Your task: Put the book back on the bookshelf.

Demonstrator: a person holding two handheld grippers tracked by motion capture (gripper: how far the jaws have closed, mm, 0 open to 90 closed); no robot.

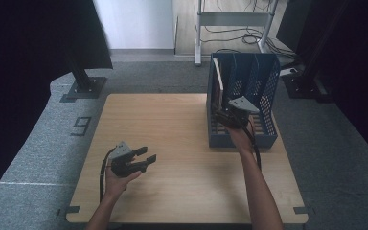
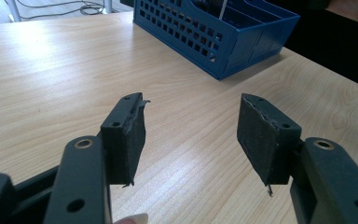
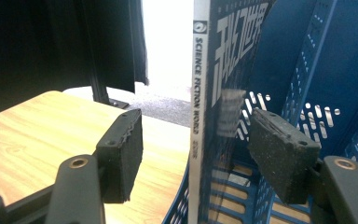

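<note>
A blue mesh file rack (image 1: 267, 103) stands on the right of the wooden table (image 1: 172, 139). A magazine (image 1: 217, 80) stands upright in its leftmost slot; its white spine (image 3: 200, 93) reads "Science Fiction World". My right gripper (image 1: 221, 114) is at the rack's front left, and in the right gripper view (image 3: 196, 140) its jaws straddle the magazine with a gap on each side, open. My left gripper (image 1: 148, 153) hovers over the table's front left. It is open (image 2: 191, 135) with nothing between its pads, and the rack (image 2: 223, 42) lies farther off.
The rack's other slots (image 3: 317, 107) look empty. A black stand base (image 1: 82, 86) sits on the grey floor beyond the table's far left corner. Cables and a metal frame (image 1: 230, 19) lie behind the rack. Bare wood spans the table's middle and left.
</note>
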